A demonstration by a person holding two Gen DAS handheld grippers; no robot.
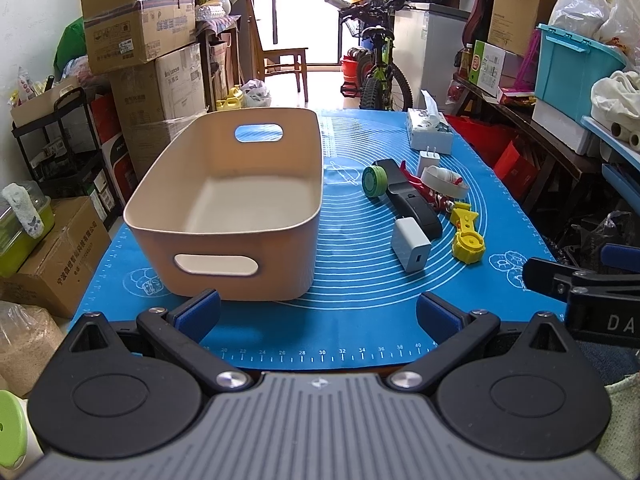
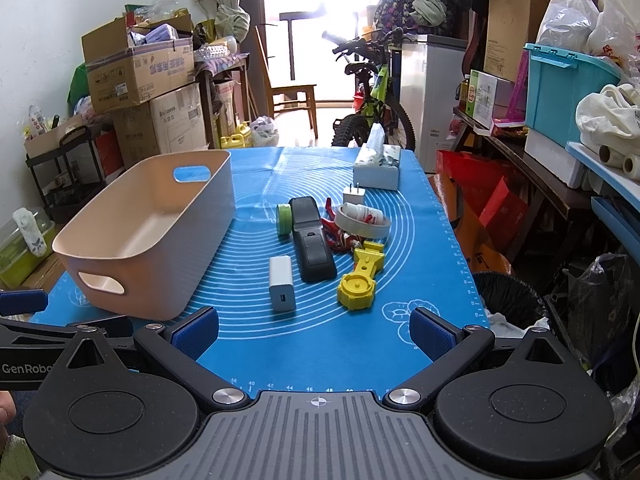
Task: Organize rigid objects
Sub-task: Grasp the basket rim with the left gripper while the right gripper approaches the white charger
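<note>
Tabletop (image 2: 256,352) space is covered by a blue silicone baking mat (image 2: 400,344) printed with white concentric rings and ruler marks. On its left side an empty beige plastic bin with cut-out handles (image 1: 224,200) is set. To the right of the bin a cluster of rigid objects is spread: a white rectangular charger block (image 2: 282,284), a black remote control (image 2: 312,240), a green tape roll (image 2: 285,219) standing on edge, a yellow plastic tool with a round head (image 2: 358,284), a red toy figure (image 2: 340,232), a white ring of tape (image 2: 363,222) and a white wall plug (image 2: 354,194). A white tissue box (image 2: 378,168) is placed near the far edge.

The left hand-held gripper (image 1: 318,314) is held low at the near edge in front of the bin, its blue-padded fingers spread apart and empty. The right hand-held gripper (image 2: 314,332) is likewise spread wide with nothing between its pads, facing the cluster.

The room beyond is crowded: stacked cardboard boxes (image 1: 144,48) on the left, a bicycle (image 1: 376,68) and wooden chair (image 1: 284,60) by a bright window, and a turquoise storage crate (image 2: 568,92) on shelving to the right.
</note>
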